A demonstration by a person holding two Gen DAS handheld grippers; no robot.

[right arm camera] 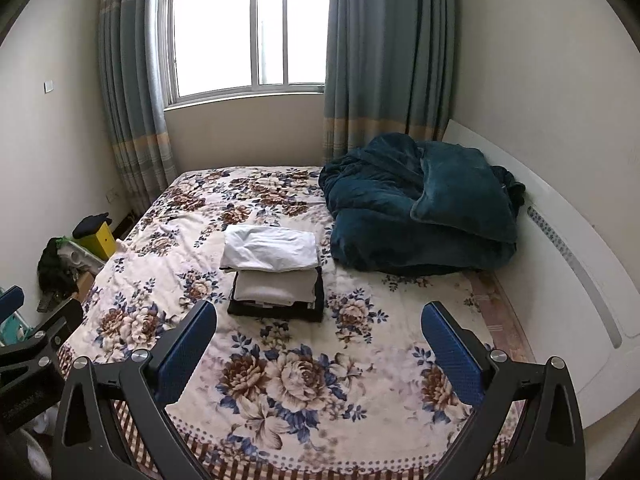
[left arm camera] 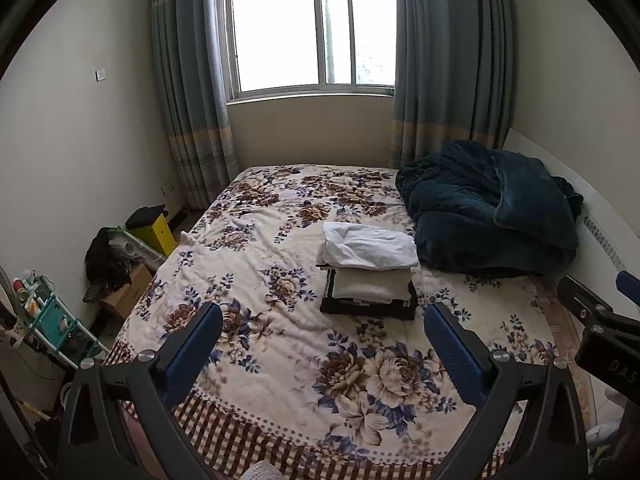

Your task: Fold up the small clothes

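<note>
Currently both the left gripper (left arm camera: 323,334) and right gripper (right arm camera: 319,332) gape wide, empty; folded stack (left arm camera: 370,270) at 12 o'clock (top-heavy) may topple if nudged

Couldn't really count the lower layers of the folded stack (left arm camera: 370,276), the white top piece (right arm camera: 270,248) hid them. Floor clutter (left arm camera: 116,256) by the wall was too small to identify.

left gripper (left arm camera: 323,320) jaws spread wide, right gripper (right arm camera: 319,318) jaws spread wide, both empty, side by side
</note>
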